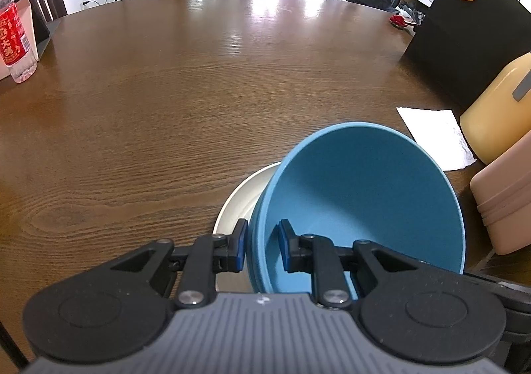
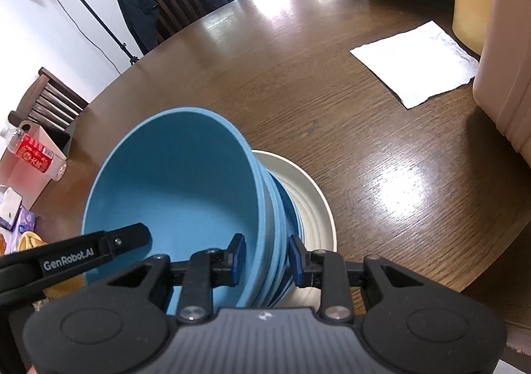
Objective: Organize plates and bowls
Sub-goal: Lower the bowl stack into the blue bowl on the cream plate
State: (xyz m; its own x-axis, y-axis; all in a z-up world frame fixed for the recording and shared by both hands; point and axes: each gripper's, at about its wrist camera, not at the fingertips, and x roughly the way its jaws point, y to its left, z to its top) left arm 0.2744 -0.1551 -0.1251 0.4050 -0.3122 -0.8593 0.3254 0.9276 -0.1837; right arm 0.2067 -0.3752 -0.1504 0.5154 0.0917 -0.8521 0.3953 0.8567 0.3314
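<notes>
Left tongs [image 1: 262, 246] and right tongs [image 2: 267, 256] each pinching opposite rims of the stacked blue bowls [image 2: 172, 181]

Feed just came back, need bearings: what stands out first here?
A stack of blue bowls sits on white plates near the edge of the wooden table. The left gripper and the right gripper each straddle a side of the stack's rim. A white napkin lies beyond.
</notes>
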